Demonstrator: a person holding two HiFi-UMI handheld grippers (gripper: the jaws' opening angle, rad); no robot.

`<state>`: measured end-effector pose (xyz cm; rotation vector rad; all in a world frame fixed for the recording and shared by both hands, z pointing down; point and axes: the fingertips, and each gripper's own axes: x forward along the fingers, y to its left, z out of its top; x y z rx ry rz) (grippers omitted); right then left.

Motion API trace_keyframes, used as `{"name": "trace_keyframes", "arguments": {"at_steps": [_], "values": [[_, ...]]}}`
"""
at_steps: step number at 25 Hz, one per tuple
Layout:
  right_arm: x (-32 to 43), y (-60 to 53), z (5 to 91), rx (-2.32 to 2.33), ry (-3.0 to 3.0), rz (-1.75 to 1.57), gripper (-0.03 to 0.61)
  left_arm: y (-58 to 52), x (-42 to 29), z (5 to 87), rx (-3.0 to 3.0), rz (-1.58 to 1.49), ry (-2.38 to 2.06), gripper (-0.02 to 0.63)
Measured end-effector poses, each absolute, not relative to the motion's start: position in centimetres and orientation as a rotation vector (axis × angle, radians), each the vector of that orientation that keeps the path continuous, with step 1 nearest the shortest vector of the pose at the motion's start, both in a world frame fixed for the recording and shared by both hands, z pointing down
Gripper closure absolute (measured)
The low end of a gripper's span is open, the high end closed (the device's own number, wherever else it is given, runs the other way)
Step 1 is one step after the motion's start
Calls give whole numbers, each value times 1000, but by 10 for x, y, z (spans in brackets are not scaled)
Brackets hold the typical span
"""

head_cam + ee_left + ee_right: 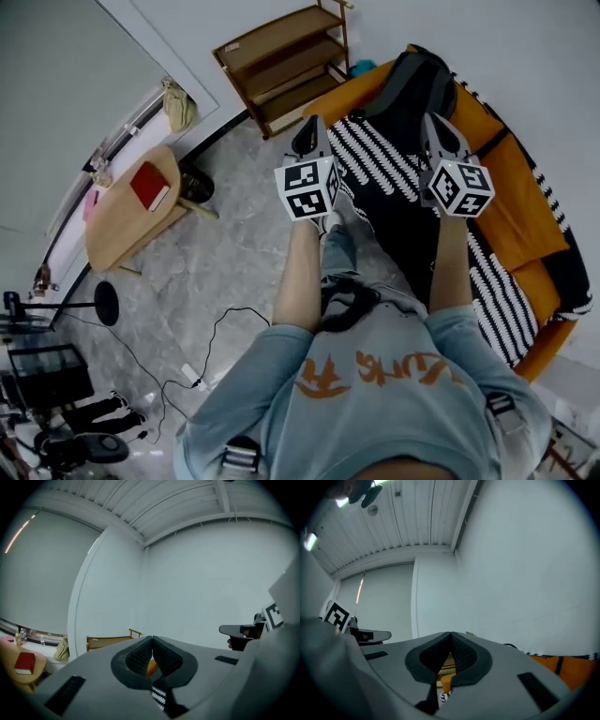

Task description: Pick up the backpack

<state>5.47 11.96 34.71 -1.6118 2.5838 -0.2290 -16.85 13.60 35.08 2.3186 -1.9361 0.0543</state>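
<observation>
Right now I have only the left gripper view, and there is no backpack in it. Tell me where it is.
Observer: The head view shows the dark backpack at the far end of the orange couch.
Operator: Give me the right gripper's state.
Observer: The right gripper has its jaws together, with nothing between them.
Operator: Place the backpack relative to both grippers.
Observer: In the head view it shows between the tips of the left gripper and the right gripper, beyond a black-and-white striped cover spread on the couch.
</observation>
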Motion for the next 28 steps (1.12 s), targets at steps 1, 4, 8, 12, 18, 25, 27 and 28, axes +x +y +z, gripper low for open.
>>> {"name": "trace_keyframes", "arguments": {"at_steps": [1,4,8,12,18,25,27,28], "values": [[55,108,357,-1629,2581,-259,581,125,-170,358,2320,86,-1927,592],[56,70,383,-1680,2544,-356,581,86,-177,378,2312,150,-1886,592],[42,19,412,-1725,2522,-467,581,29,-193,401,2287,206,-1821,592],[31,-30,440,-1765,2511,-561,581,-28,-203,429,2264,258,-1750,592],[5,-106,461,-1819,2540,-617,581,-107,-216,461,2235,288,-1658,592],[-27,-161,463,-1847,2604,-600,581,-160,-219,479,2237,233,-1544,592],[-30,-167,465,-1864,2608,-607,581,-169,-218,483,2241,231,-1517,592],[-29,-169,466,-1873,2608,-613,581,-172,-217,484,2242,231,-1506,592]]}}
